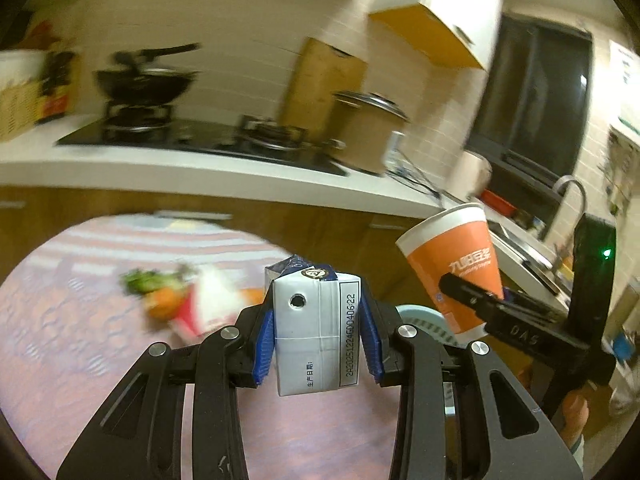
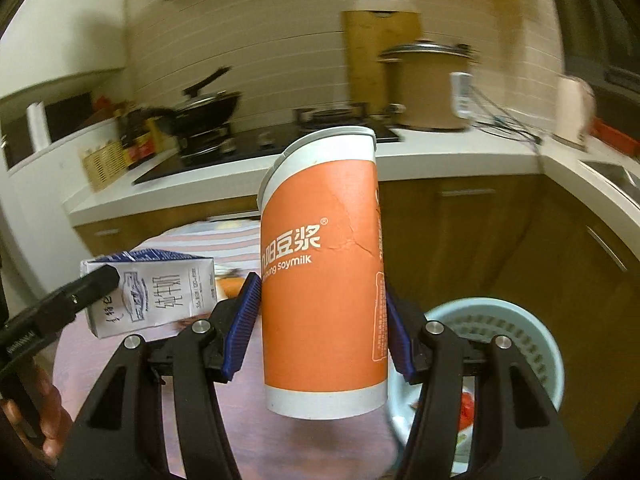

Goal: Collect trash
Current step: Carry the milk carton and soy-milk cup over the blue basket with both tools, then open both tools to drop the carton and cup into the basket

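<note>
My left gripper (image 1: pixel 318 336) is shut on a small white and blue milk carton (image 1: pixel 316 332), held upright above the round table. My right gripper (image 2: pixel 320 320) is shut on an orange and white soymilk paper cup (image 2: pixel 324 280), its blue pads pressing both sides. From the left wrist view the cup (image 1: pixel 456 268) hangs tilted to the right of the carton. The right wrist view shows the carton (image 2: pixel 156 292) at the left in the other gripper's black fingers. A pale green slotted bin (image 2: pixel 516 344) stands below to the right, with red scraps inside; its rim (image 1: pixel 424 316) peeks out behind the left gripper.
Vegetable scraps and a red and white wrapper (image 1: pixel 188 300) lie on the pink patterned tablecloth (image 1: pixel 72 300). Behind runs a white kitchen counter (image 2: pixel 440 156) with a black hob, a wok (image 1: pixel 144 80), a rice cooker (image 2: pixel 432 88) and a sink (image 1: pixel 532 252) at the right.
</note>
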Available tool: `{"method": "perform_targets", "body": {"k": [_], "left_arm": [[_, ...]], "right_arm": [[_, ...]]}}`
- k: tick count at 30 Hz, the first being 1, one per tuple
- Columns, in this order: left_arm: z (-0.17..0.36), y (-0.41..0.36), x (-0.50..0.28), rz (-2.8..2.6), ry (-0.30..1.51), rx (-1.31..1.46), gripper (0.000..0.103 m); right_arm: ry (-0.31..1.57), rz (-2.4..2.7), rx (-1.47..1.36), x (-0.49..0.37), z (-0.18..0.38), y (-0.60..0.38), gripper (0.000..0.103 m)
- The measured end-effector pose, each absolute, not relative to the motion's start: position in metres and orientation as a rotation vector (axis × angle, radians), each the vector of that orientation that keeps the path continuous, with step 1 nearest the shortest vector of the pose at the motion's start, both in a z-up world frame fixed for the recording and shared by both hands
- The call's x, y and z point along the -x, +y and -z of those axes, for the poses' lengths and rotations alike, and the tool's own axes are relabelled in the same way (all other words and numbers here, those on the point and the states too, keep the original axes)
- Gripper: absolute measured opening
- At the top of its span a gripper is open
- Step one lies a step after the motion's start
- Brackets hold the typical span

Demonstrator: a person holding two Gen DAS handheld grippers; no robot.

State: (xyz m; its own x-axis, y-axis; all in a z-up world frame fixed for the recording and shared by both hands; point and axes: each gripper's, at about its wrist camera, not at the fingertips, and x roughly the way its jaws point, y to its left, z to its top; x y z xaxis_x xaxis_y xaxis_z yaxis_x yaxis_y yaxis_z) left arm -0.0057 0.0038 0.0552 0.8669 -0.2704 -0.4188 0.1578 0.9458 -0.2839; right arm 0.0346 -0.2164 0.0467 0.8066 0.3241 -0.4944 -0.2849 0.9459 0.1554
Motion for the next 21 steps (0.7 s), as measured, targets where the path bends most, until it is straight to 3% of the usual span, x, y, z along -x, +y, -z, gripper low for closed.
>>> {"method": "perform_targets", "body": {"k": [9, 21], "left_arm": [[-0.042, -0.109, -0.063, 0.415, 0.586, 0.190, 0.035], [0.035, -0.200, -0.128, 0.530, 0.804, 0.189, 0.035]], "right_arm": [[0.655, -0.124, -0.199, -0.056, 0.001, -0.328, 0.054], [0.926, -0.009, -0.268, -0.088, 0.099, -0.390, 0.055]]}}
